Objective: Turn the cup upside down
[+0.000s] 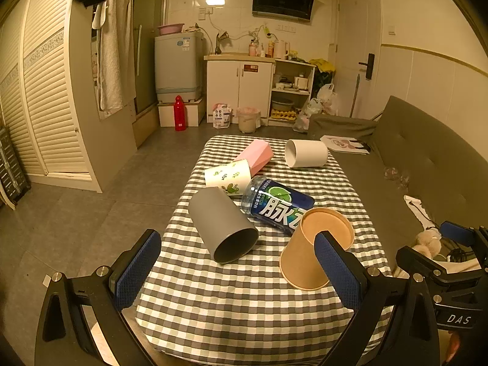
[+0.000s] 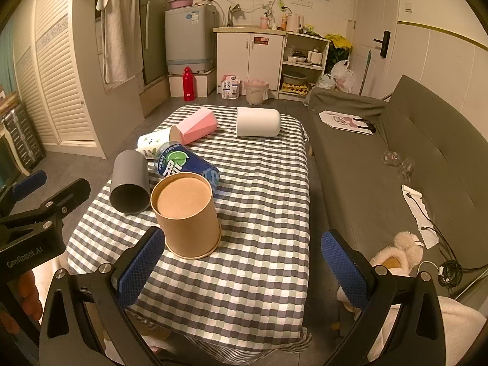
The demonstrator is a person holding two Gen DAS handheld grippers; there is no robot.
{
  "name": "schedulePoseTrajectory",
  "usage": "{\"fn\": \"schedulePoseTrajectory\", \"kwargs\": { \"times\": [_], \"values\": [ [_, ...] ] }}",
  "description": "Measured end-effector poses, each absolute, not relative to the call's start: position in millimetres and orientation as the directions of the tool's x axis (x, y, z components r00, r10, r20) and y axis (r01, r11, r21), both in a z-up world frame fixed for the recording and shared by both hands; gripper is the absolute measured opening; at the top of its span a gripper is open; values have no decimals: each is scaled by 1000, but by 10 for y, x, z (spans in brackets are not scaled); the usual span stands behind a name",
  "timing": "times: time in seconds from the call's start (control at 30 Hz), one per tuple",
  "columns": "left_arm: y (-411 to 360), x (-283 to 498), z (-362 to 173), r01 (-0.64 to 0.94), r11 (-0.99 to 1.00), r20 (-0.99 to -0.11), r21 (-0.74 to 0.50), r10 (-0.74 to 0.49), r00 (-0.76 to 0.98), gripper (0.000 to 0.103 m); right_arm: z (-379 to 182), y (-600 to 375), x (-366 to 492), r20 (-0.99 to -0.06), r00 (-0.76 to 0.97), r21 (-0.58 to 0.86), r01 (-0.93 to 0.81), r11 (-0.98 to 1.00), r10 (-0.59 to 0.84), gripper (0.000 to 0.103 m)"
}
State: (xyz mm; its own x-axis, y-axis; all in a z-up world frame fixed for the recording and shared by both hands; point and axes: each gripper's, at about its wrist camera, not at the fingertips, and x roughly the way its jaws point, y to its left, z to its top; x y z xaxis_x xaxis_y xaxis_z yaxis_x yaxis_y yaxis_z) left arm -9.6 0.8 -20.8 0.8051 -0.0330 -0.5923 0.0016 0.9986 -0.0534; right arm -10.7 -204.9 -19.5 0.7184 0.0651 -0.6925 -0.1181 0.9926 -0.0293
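Here the brown paper cup (image 2: 185, 217) stands mouth-down, flat base up, on the near part of the bench (image 2: 262, 213), whose cloth is a grey-and-white check. Behind it lie a smooth grey cup (image 2: 129, 180), a blue-labelled bottle (image 2: 187, 166), a leaf-print cup (image 1: 227, 177), a faceted pink cup (image 2: 198, 125) and a white cup (image 2: 257, 122), all on their sides. Both the left claw (image 1: 238, 268) and right claw (image 2: 244, 265) gape wide, holding nothing. Only the right view shows the whole grey sofa (image 2: 396, 140).
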Motion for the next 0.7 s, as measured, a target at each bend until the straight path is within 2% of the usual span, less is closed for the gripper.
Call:
{"fn": "schedulePoseTrajectory", "kwargs": {
  "times": [0.7],
  "values": [
    [-3, -95, -206, 2, 999, -592, -52, -33, 805, 103, -205, -2059, -103, -695, 716, -31, -118, 993, 63, 103]
  ]
}}
